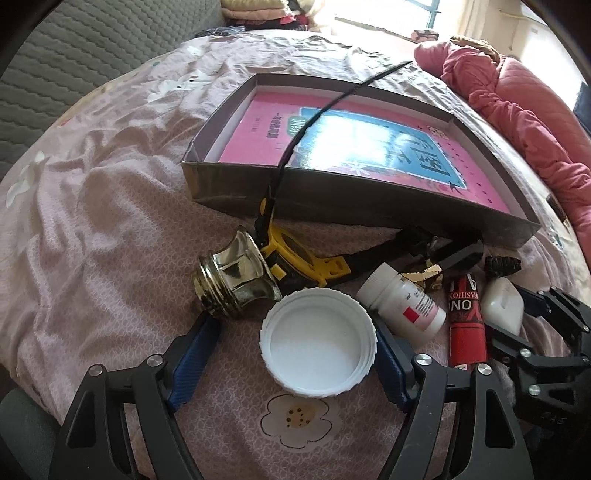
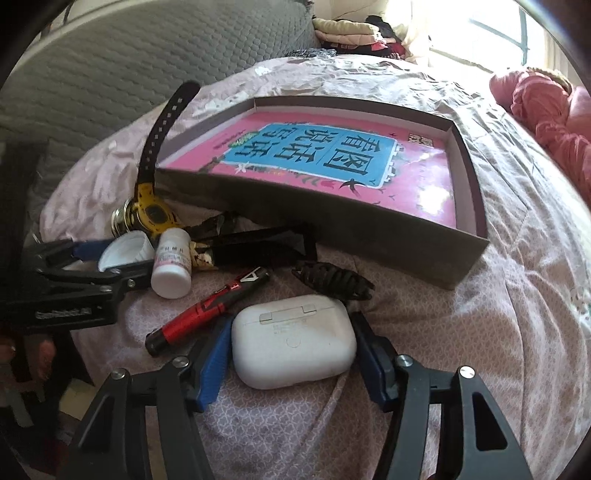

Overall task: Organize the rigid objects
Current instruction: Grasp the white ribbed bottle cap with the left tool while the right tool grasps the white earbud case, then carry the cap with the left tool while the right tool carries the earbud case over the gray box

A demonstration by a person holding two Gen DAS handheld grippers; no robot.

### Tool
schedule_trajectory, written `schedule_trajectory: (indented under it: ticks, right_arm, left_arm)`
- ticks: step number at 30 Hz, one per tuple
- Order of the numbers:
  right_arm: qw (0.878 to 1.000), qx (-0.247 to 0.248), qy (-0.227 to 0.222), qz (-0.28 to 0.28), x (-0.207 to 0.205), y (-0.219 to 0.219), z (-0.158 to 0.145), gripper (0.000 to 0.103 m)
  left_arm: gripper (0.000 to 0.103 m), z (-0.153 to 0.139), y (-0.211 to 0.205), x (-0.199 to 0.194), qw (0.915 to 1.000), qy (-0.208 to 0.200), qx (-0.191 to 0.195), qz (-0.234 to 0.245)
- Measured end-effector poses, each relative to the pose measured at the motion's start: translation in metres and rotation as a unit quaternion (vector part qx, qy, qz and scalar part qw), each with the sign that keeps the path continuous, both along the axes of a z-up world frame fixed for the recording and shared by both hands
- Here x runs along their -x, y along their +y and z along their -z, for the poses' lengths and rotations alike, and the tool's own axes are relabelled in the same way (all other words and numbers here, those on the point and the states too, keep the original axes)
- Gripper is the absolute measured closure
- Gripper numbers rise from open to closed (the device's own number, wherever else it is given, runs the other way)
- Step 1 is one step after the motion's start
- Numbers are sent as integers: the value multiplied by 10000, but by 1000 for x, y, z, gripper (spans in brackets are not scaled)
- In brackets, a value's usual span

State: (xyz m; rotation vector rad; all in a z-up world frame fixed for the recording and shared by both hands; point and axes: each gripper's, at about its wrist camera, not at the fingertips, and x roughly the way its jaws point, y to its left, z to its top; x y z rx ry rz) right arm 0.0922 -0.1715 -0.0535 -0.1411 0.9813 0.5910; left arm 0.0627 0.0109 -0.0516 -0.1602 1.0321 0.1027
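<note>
A white plastic lid (image 1: 319, 341) lies rim up on the pink bedsheet between the open jaws of my left gripper (image 1: 295, 339); the right pad touches its rim. A white earbud case (image 2: 293, 341) lies between the open jaws of my right gripper (image 2: 290, 349), not squeezed. Nearby lie a brass fitting (image 1: 234, 278), a yellow watch with a black strap (image 1: 295, 258), a white pill bottle (image 1: 404, 302), a red and black tube (image 1: 466, 325), a dark pinecone-like object (image 2: 332, 282) and a black hair clip (image 2: 258, 245). A grey shallow box (image 1: 332, 205) holds a pink book (image 2: 332, 170).
The bed is covered in a wrinkled pink flowered sheet (image 1: 110, 192). A grey quilted headboard (image 2: 129, 74) stands at the back left. A red quilted blanket (image 1: 517, 122) is heaped at the right. Folded clothes (image 2: 351, 33) are piled by the bright window.
</note>
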Motion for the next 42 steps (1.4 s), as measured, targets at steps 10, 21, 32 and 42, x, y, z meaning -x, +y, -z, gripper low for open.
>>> schedule_trajectory:
  ticks: [10, 21, 32, 42]
  right_arm:
    - [9990, -199, -74, 397, 12, -6, -15, 42]
    - [9913, -441, -61, 1238, 3, -26, -14, 42]
    - [9899, -649, -488, 1160, 11, -23, -30, 42]
    - [9839, -848, -994, 1218, 18, -22, -46, 42]
  left_arm:
    - [48, -4, 17, 5, 9998, -72, 163, -122]
    - [52, -4, 28, 16, 9985, -244, 487, -68]
    - [52, -15, 26, 25, 9985, -353, 429, 0]
    - [52, -42, 34, 34, 9963, -737, 435, -87]
